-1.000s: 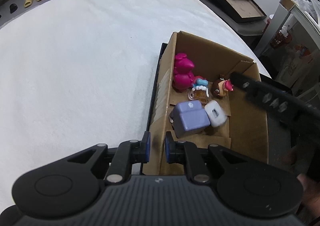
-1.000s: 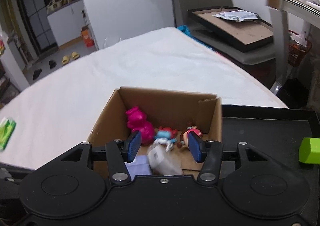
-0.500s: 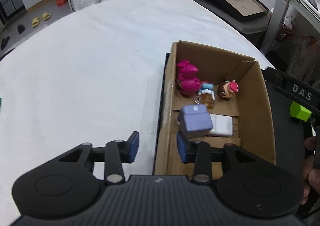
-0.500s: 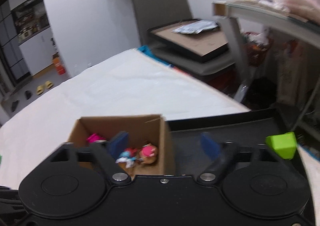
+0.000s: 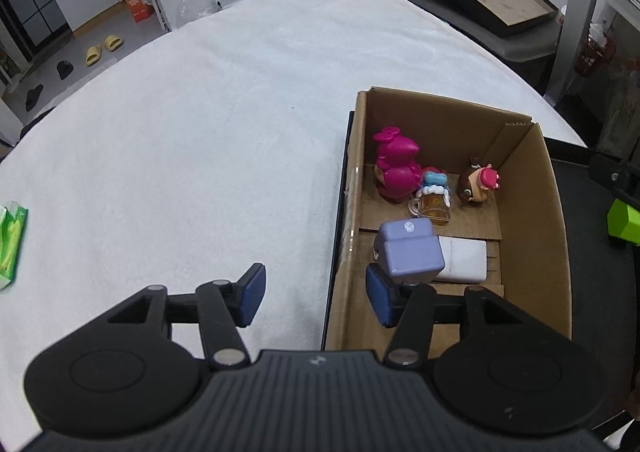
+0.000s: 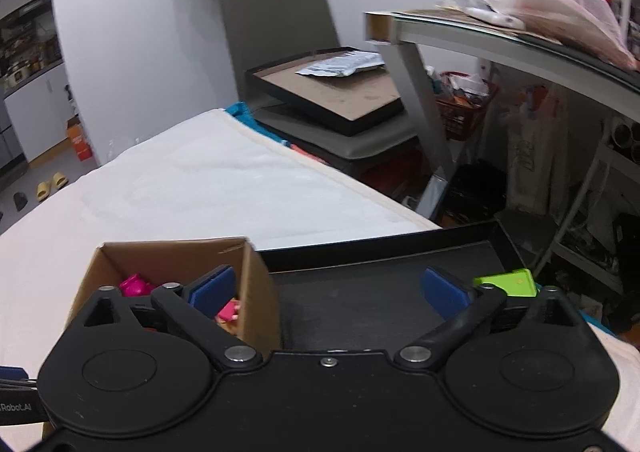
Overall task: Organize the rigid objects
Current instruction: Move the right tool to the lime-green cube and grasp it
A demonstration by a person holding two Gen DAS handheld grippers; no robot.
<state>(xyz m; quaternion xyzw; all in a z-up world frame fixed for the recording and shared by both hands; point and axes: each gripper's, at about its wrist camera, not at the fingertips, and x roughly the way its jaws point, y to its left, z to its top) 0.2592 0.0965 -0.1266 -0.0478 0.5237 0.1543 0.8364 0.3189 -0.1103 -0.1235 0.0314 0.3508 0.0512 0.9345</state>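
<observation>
Left tool [image 5: 316, 294] jaws spread wide, holding nothing. Right tool [image 6: 328, 290] jaws spread wide, holding nothing.

The cardboard box [image 5: 554, 220] is crowded along its left wall; its right half lies bare.

White-covered table [image 5: 200, 132]: black tray [image 6: 380, 292] (holding cardboard box [image 5: 536, 236]), green packet [image 5: 10, 244] at left edge.

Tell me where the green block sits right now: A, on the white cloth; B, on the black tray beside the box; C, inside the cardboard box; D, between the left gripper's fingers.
B: the green block rests on the black tray, outside the box and clear of both open grippers.
</observation>
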